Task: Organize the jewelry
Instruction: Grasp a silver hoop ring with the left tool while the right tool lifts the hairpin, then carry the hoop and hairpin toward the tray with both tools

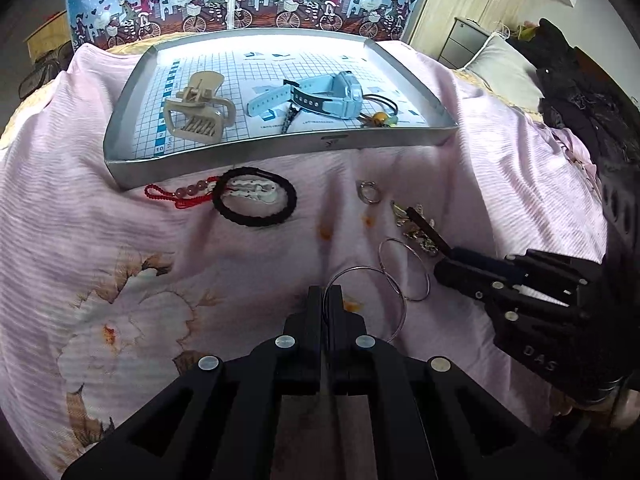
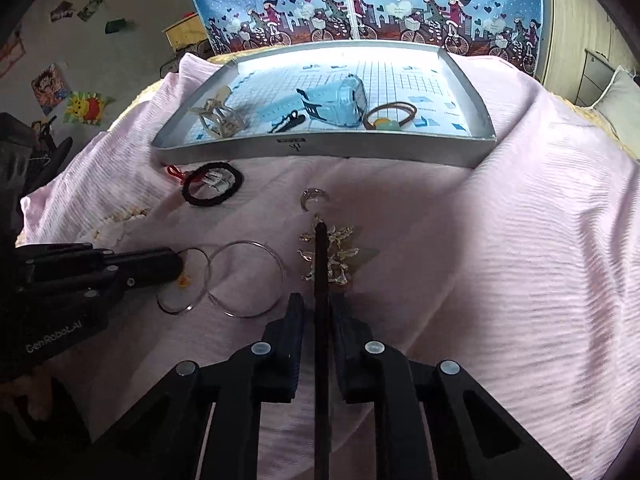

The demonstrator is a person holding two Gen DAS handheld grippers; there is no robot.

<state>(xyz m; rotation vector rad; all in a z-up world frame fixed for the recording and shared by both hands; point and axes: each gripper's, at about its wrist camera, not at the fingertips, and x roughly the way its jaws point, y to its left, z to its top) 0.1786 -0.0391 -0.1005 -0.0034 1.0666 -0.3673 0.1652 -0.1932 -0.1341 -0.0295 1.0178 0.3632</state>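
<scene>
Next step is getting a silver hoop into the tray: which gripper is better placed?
Left. The left gripper already pinches a silver hoop between closed jaws and faces the tray. The right gripper is occupied, clamped on a dark stick by the gold pendant.

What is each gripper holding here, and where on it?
Left gripper pinches a thin silver hoop at its rim; right gripper clamps a dark stick along its shaft.
</scene>
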